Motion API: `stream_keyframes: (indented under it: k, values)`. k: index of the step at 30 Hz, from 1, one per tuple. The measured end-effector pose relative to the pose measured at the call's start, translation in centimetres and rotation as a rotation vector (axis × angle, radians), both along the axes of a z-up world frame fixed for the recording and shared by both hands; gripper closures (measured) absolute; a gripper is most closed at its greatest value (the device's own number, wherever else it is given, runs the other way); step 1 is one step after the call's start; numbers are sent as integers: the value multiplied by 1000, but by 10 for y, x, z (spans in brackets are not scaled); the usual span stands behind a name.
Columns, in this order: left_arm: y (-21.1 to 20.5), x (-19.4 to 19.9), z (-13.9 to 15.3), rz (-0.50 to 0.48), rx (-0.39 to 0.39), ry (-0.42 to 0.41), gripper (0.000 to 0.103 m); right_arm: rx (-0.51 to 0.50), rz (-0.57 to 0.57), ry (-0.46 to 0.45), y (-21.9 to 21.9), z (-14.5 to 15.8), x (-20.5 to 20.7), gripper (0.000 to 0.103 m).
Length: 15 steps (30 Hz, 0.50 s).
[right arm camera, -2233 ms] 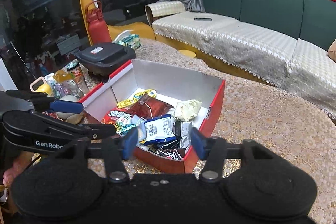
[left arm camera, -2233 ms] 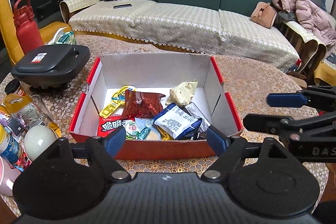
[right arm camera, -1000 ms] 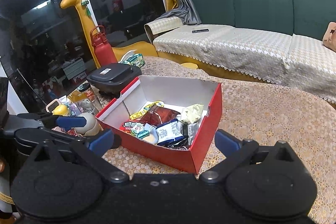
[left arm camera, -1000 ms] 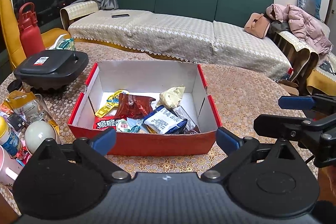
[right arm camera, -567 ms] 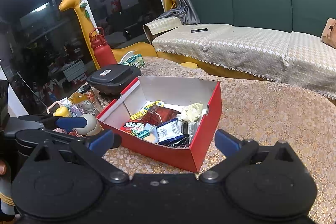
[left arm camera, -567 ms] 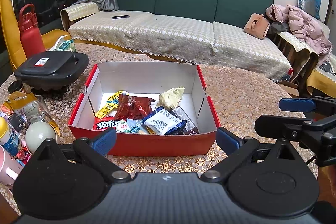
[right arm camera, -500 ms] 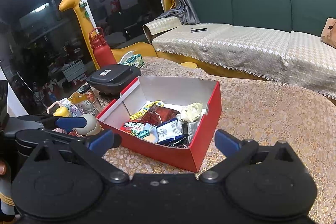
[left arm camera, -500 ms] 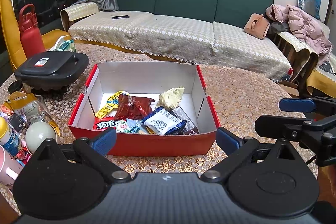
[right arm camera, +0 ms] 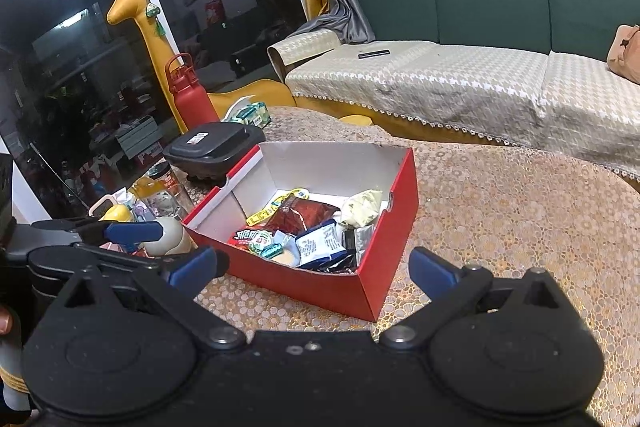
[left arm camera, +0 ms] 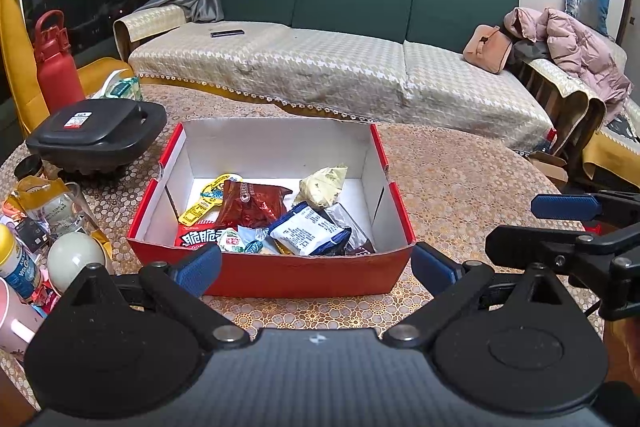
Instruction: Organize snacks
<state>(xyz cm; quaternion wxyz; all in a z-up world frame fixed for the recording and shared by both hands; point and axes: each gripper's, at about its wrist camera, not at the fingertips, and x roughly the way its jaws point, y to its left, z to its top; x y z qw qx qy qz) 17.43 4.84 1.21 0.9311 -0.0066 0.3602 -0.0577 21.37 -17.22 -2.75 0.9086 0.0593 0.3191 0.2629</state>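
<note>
The snack packets (left arm camera: 304,229) are piled in the red box (left arm camera: 280,273) just ahead of the left tool (left arm camera: 316,263) and ahead and slightly left of the right tool (right arm camera: 314,269), both held spread wide and empty; the packets are judged light, crinkly, slippery and easily crushed, best pinched at a sealed edge. Access from the sides is blocked by the box walls, and bottles and jars (left arm camera: 24,263) are crowded on the worktop (left arm camera: 460,179) left of the left tool.
</note>
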Motion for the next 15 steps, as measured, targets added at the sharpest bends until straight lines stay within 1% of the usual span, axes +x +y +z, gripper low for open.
stream_keyframes:
  k: [10, 15]
  values:
    - [-2, -1, -2, 0, 3, 5, 1, 5, -12, 13, -4, -4, -2, 0]
    - [-2, -2, -8, 6, -2, 22, 1, 5, -18, 25, -7, -8, -2, 0]
